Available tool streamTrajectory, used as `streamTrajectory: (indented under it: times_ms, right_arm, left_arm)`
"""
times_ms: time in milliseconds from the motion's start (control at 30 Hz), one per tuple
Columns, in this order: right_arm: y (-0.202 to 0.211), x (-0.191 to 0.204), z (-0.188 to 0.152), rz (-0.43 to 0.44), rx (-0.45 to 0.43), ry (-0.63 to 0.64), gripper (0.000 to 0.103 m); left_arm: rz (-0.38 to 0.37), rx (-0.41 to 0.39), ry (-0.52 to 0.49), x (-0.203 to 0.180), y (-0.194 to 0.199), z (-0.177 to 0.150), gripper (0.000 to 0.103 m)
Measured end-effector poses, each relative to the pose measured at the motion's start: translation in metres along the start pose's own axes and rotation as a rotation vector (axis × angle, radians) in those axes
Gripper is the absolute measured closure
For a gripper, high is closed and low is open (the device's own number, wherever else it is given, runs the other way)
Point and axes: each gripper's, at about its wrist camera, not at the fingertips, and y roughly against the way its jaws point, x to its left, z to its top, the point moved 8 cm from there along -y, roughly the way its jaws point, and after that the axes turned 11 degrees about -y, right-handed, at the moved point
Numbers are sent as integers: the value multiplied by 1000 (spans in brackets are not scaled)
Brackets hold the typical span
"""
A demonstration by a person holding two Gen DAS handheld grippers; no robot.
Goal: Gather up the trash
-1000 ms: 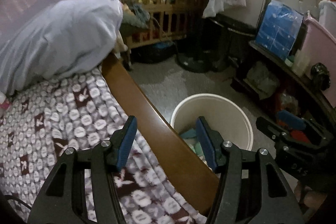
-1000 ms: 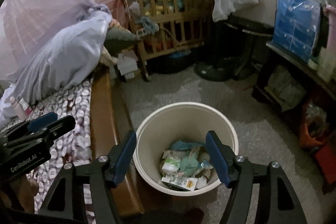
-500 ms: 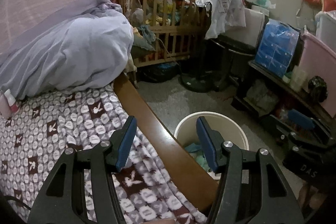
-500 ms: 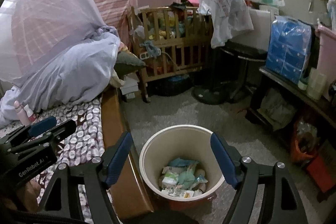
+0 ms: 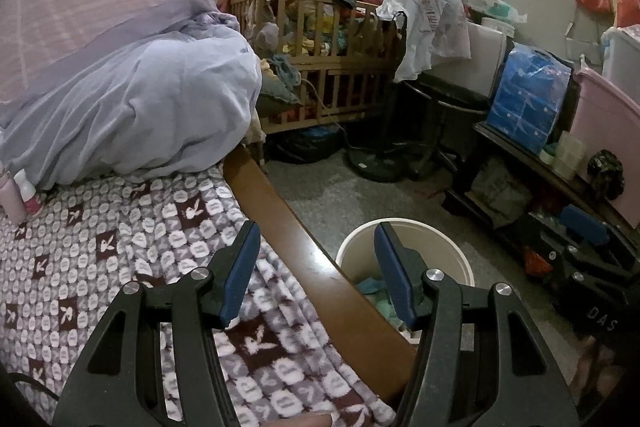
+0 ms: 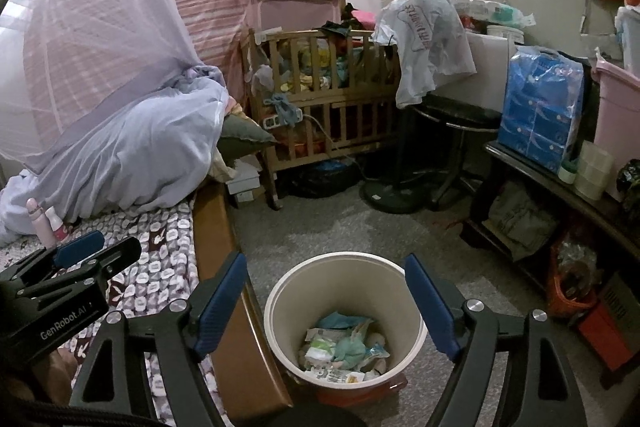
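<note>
Beside the glossy wooden bed rail point(image 6: 216, 227): smooth matt plastic bin point(image 6: 344, 311) holding crumpled paper and wrappers point(image 6: 344, 347); fuzzy patterned cloth blanket point(image 5: 120, 227); sheer netting point(image 6: 100, 39).

This is a bedroom in a lived-in home. A bed point(image 5: 120, 227) with a patterned blanket and a wooden side rail point(image 5: 304, 251) stands under a lilac mosquito net point(image 6: 100, 39). Near it is a wooden baby crib point(image 6: 320, 99) full of clothes and toys. A pack of tissues point(image 6: 540, 107), a pink plastic tub point(image 6: 616, 123) and a waste bin point(image 6: 344, 311) with wrappers stand around on the crowded floor and shelf.
</note>
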Motion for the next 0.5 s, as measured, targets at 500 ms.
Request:
streamTrajectory:
  times_ms: [500]
  right_arm:
    - [-2,-1,-3,-1,13,1,23]
  left_arm:
    - [24,13,-5,2,-5,-3,45]
